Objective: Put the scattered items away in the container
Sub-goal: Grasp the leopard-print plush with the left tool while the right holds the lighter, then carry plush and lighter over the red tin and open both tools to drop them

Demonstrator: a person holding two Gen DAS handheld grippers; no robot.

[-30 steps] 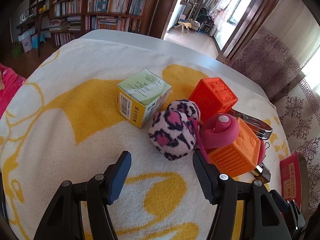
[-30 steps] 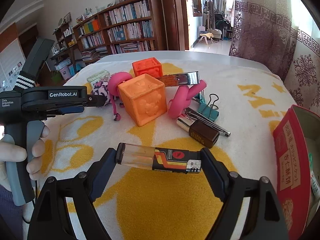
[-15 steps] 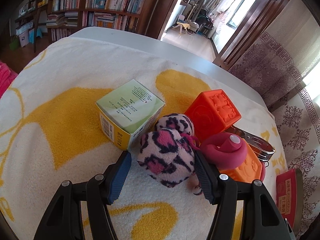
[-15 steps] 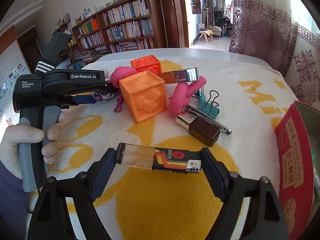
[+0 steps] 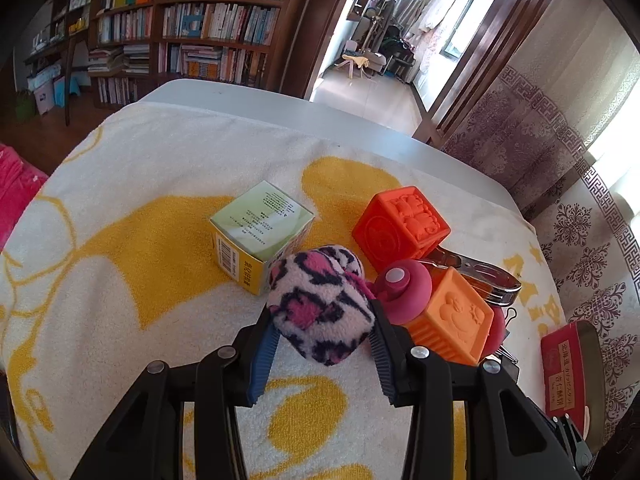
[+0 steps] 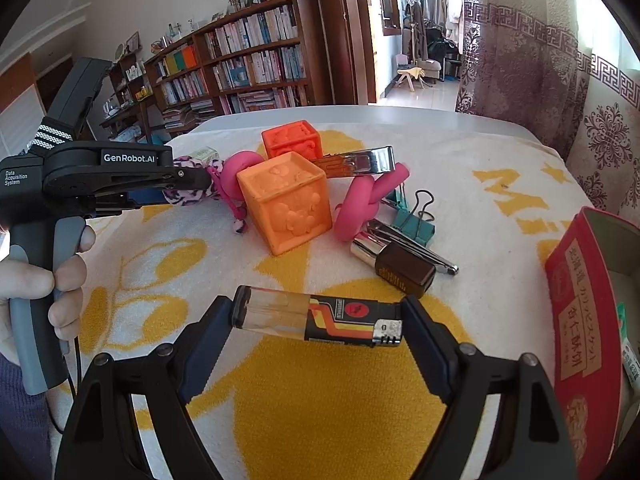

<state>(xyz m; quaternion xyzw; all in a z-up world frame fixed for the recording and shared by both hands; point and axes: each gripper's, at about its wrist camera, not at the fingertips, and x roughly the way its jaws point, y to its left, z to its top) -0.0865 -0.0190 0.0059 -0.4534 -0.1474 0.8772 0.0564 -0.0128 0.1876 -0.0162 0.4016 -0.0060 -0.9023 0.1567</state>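
Left gripper (image 5: 322, 332) tipped downward over the yellow and white towel (image 5: 120, 248), jaws just pulled in and now squeezing the pink spotted plush toy (image 5: 320, 304) from both sides, toy bulging out past the fingertips. Just ahead of that gripper and a bit left, a green and yellow box (image 5: 260, 236); ahead and right, a red-orange block (image 5: 402, 228), with a lighter orange block (image 5: 452, 316) close on the right, touching a pink round toy (image 5: 404, 288). Far off to the right, near the towel's edge, the red box (image 5: 568, 368), open at the top. From the right wrist view, a bare hand (image 6: 36, 284) wrapped round the grey handle, thumb and fingers curled, holding the left gripper out level-looking toward the pile. Right gripper (image 6: 316, 320) also tipped downward, jaws spread wide but pinching a lighter (image 6: 316, 318) end to end, lying crosswise between the fingertips. Ahead of it, a small brown bottle (image 6: 400, 266), a teal clip (image 6: 412, 222) and a shiny metal clip (image 6: 360, 162). Red box close on its right side
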